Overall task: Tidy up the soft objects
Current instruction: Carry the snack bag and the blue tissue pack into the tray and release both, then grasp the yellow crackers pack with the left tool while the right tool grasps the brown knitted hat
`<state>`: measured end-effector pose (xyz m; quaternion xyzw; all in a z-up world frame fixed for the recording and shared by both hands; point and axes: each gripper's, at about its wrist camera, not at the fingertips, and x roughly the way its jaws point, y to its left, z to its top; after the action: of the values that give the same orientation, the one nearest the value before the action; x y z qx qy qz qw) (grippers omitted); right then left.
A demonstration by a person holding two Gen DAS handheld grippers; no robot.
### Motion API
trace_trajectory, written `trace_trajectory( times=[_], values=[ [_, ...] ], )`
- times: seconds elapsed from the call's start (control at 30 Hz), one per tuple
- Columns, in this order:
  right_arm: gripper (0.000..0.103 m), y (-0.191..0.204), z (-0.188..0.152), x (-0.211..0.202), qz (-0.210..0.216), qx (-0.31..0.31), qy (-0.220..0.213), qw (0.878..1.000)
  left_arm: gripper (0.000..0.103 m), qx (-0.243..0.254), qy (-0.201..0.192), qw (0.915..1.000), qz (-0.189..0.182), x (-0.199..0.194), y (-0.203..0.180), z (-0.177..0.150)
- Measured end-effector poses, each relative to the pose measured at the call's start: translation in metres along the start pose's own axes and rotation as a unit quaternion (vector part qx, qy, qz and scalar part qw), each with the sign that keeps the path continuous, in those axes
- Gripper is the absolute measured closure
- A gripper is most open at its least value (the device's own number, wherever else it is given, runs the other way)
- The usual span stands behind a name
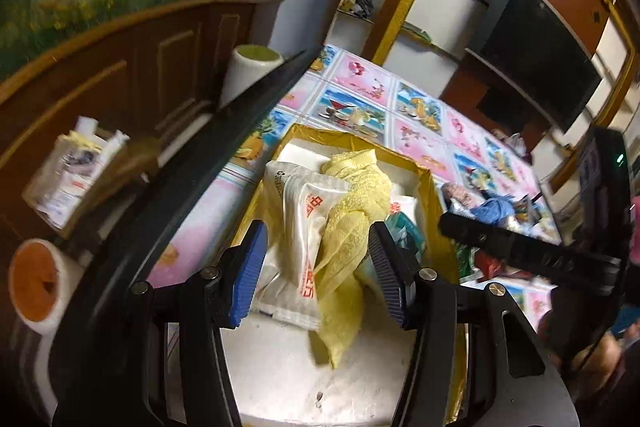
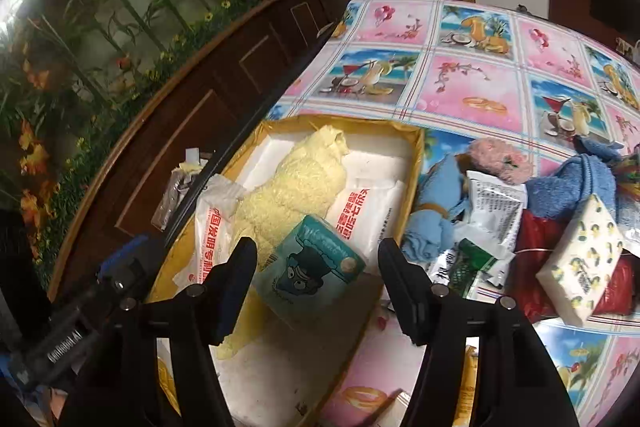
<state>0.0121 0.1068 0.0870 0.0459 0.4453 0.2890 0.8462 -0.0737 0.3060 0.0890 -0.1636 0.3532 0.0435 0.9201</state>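
A shallow yellow-rimmed box (image 2: 418, 163) with a white foam floor lies on the table. In it are a yellow towel (image 2: 296, 183), white printed packets (image 2: 372, 203) and a teal tissue pack (image 2: 312, 267). My left gripper (image 1: 316, 267) is open above the box, with the towel (image 1: 352, 211) and a white packet (image 1: 300, 227) between its fingers but not clamped. My right gripper (image 2: 318, 283) is open over the teal pack, not touching it. Right of the box lies a pile: blue cloths (image 2: 436, 211), a pink fluffy piece (image 2: 500, 155), a blue towel (image 2: 572, 183), a white patterned tissue pack (image 2: 580, 263).
The table (image 2: 472, 83) has a pink and blue pictured cloth. A dark wooden cabinet (image 2: 200, 99) runs along its left edge, with rolls (image 1: 36, 283) and a box of papers (image 1: 76, 171) beside it. A red bag (image 2: 536, 259) and printed sachets (image 2: 492, 207) lie in the pile.
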Motion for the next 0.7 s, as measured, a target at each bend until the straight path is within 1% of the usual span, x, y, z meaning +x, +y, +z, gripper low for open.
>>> trace_trajectory(
  times=[0.17, 0.3, 0.47, 0.7],
  values=[
    [0.040, -0.015, -0.010, -0.021, 0.007, 0.017, -0.015, 1.000, 0.050, 0.037, -0.023, 0.9974, 0.057, -0.018, -0.027, -0.018],
    [0.040, -0.030, -0.023, -0.037, -0.001, 0.020, -0.024, 1.000, 0.050, 0.065, -0.027, 0.9943, 0.080, -0.025, -0.045, -0.029],
    [0.040, -0.056, -0.041, -0.054, -0.011, 0.035, -0.031, 0.999, 0.050, 0.098, -0.024, 0.9900, 0.098, -0.030, -0.067, -0.040],
    [0.040, -0.093, -0.060, -0.079, -0.017, 0.062, -0.049, 0.997, 0.050, 0.135, -0.026, 0.9849, 0.106, -0.036, -0.102, -0.052]
  ],
)
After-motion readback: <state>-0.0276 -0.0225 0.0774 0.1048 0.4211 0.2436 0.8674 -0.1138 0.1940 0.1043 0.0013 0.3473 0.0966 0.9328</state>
